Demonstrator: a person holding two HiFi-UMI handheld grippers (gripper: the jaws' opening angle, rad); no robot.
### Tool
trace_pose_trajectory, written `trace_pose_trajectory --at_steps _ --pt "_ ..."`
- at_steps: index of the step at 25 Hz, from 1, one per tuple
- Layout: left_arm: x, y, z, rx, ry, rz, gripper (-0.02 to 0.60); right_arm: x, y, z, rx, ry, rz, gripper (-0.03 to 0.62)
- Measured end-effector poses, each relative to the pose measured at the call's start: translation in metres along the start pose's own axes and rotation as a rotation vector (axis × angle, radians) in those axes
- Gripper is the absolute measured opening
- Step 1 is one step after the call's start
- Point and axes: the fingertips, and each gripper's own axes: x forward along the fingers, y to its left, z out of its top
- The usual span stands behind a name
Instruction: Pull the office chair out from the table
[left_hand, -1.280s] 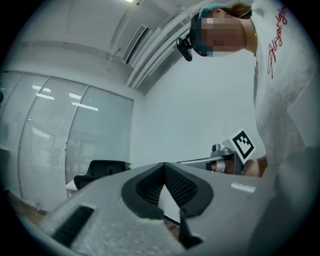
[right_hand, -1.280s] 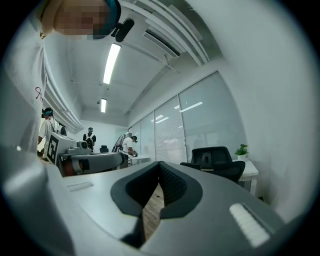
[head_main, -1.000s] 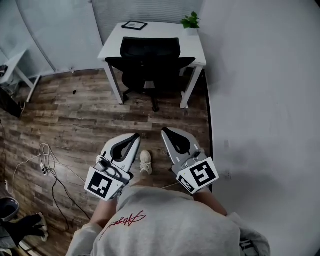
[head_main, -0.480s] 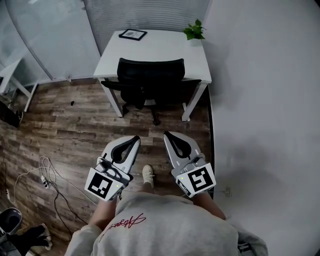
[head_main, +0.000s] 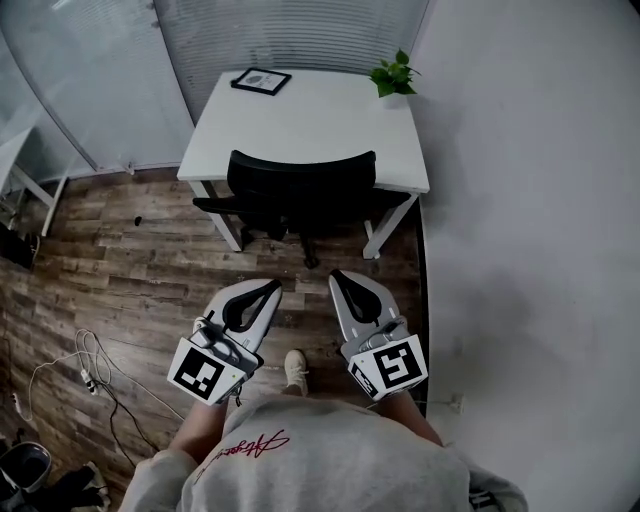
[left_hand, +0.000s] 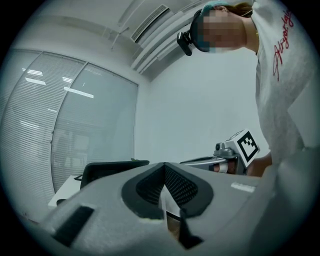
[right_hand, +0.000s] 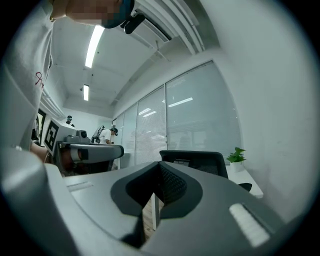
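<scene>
A black office chair is tucked under the white table, its backrest facing me. The backrest also shows in the left gripper view and the right gripper view. My left gripper and right gripper are held side by side over the wooden floor, short of the chair and apart from it. Both point level toward the chair, jaws shut with nothing between them. The left gripper and the right gripper show their closed jaws in their own views.
A framed picture and a small potted plant stand on the table. A white wall runs along the right. Glass partitions are at the left, loose cables on the floor at lower left.
The chair and table have grown larger and shifted lower in the head view as I walk closer. Both grippers keep the same pose in front of me.
</scene>
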Motion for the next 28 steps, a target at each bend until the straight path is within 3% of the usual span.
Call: trace_pose_trajectory --at_steps 8,13,18,23,28 --pt "0.032 0.045 -0.002 0.03 -0.003 -0.037 -0.006 0.051 -0.026 0.005 -0.044 -0.01 -0.019 0.002" --pt "0.04 0.068 -0.006 0.01 -0.012 -0.038 -0.006 0.071 -0.038 0.005 -0.074 0.007 -0.037 0.002" --pt "0.044 0.076 -0.007 0.004 -0.022 -0.057 -0.008 0.079 -0.045 0.002 -0.053 0.022 -0.06 0.002" --pt "0.043 0.078 -0.012 0.004 -0.003 -0.038 -0.008 0.078 -0.048 0.008 -0.093 0.005 -0.067 0.002" --pt "0.042 0.08 -0.01 0.003 -0.004 -0.009 -0.008 0.073 -0.053 -0.003 -0.085 0.058 -0.056 0.002"
